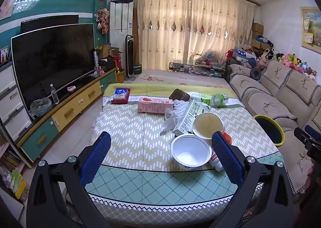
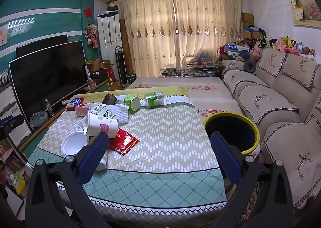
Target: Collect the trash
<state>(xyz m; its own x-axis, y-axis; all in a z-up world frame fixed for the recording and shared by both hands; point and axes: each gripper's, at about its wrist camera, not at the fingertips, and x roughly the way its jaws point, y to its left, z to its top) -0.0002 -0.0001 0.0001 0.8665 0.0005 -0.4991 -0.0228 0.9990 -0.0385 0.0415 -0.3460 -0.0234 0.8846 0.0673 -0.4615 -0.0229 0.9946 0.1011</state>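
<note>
We hold both hand-held grippers, left (image 1: 160, 154) and right (image 2: 158, 154), wide open and empty; the bowl (image 1: 190, 152) looks light and thin, best pinched at its rim.

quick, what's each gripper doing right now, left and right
Left gripper: open, holding nothing.
Right gripper: open, holding nothing.

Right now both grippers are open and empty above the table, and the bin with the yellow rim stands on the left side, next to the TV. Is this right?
Not quite. The bin stands on the right side of the table, next to the sofa, as the right wrist view shows. The left gripper and right gripper are indeed open and empty.
</note>
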